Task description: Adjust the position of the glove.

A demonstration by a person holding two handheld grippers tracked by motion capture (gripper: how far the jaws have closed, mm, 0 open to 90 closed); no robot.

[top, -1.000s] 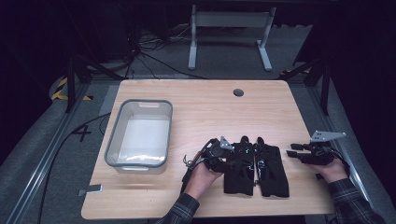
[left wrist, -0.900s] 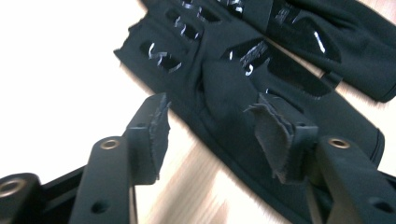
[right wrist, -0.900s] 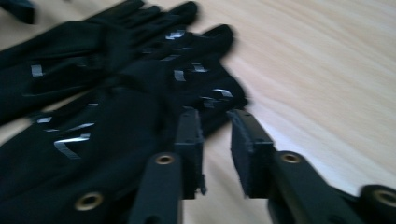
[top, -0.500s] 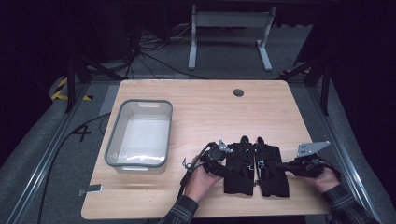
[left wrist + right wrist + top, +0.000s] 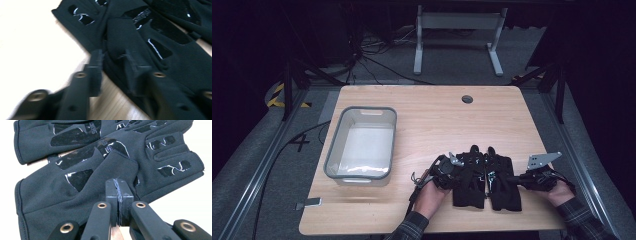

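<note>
The far half of the wooden table lies bare apart from a small round hole, so a hand could sweep freely there. Along the left side the grey bin stands as a walled obstacle, with a bare strip of wood between it and the pair of black gloves lying flat near the front edge. The left gripper and right gripper crowd the gloves from either side, closing off that front patch.
</note>
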